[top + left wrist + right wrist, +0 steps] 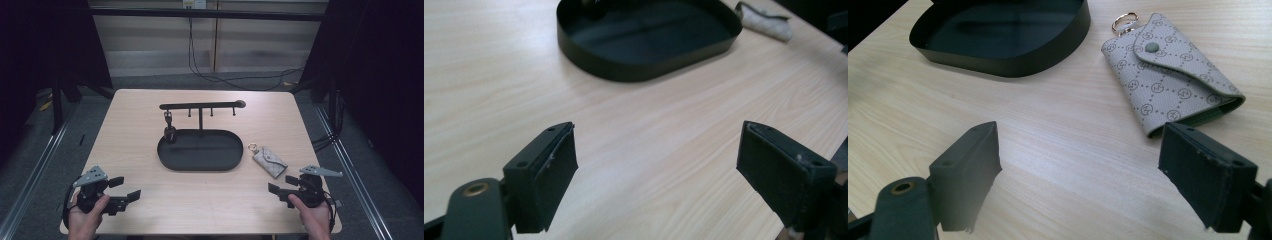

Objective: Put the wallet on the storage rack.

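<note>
Now both your grippers empty: left gripper (126, 194) jaws spread wide, right gripper (280, 187) jaws spread too. Key pouch (269, 161) lies flat just right of black tray (200, 165), near right gripper. Risk: shallow approach pushes pouch, jaws slide off flap.

Black cables (220, 77) trail across the grey floor (150, 82) behind the table (130, 150).

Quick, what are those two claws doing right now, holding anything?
Left claw: open, holding nothing.
Right claw: open, holding nothing; key pouch lies just ahead.
</note>
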`<state>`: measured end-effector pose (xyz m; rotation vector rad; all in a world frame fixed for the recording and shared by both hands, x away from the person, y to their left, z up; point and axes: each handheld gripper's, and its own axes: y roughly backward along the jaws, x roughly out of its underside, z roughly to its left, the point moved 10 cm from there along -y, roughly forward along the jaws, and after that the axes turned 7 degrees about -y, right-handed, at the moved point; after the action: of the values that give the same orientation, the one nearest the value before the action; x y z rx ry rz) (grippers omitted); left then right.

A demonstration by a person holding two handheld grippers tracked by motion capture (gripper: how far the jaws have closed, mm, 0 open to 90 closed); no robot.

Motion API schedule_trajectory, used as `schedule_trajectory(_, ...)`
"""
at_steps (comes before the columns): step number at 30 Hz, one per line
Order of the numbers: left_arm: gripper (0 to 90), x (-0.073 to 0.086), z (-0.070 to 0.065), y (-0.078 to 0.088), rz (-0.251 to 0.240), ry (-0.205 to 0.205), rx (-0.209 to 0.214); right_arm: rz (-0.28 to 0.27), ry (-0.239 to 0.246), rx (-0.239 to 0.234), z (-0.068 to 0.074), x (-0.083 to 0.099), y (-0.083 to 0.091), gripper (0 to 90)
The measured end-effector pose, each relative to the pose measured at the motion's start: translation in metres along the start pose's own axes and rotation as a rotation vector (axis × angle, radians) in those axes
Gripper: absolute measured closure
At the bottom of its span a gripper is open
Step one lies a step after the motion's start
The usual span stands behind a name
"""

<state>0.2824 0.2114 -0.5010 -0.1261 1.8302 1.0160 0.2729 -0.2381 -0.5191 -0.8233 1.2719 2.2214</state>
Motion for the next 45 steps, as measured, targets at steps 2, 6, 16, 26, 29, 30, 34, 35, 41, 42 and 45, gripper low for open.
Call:
schedule_trajectory(2,16.1,0.003,0.003,0.0,-0.016,0.014,-0.013,0.008,0.005,0.002,-0.001,-0.002,0.001,16.6)
schedule_trajectory(6,16.0,0.001,0.014,-0.002,-0.05,0.025,-0.049,0.047,0.047,-0.008,0.0,-0.01,-0.001,16.7)
schedule_trajectory(16,16.1,0.02,0.004,-0.005,0.009,0.005,-0.016,0.064,0.076,0.007,-0.004,-0.032,-0.011,22.8)
schedule_trajectory(26,16.2,0.02,0.0,-0.007,0.026,-0.024,-0.011,0.147,0.097,0.027,-0.004,-0.059,-0.015,24.9)
schedule_trajectory(29,16.8,0.023,0.0,-0.008,0.047,-0.037,-0.025,0.171,0.099,0.04,-0.007,-0.062,-0.02,24.4)
schedule_trajectory(30,17.7,0.024,0.0,-0.008,0.054,-0.041,-0.034,0.191,0.108,0.048,-0.007,-0.062,-0.022,24.3)
schedule_trajectory(34,17.7,0.02,-0.001,-0.005,0.031,-0.04,-0.028,0.257,0.156,0.067,-0.004,-0.064,-0.031,23.0)
schedule_trajectory(35,17.7,0.02,-0.001,-0.004,0.027,-0.037,-0.031,0.269,0.163,0.068,-0.002,-0.066,-0.033,22.2)
schedule_trajectory(41,17.7,0.02,0.001,-0.002,0.024,-0.032,-0.026,0.312,0.169,0.092,-0.006,-0.072,-0.042,20.7)
schedule_trajectory(42,17.7,0.02,0.001,-0.002,0.022,-0.036,-0.024,0.322,0.166,0.095,-0.007,-0.072,-0.042,20.7)
schedule_trajectory(45,17.7,0.02,0.0,-0.003,0.033,-0.04,-0.013,0.355,0.157,0.109,-0.011,-0.071,-0.047,21.6)
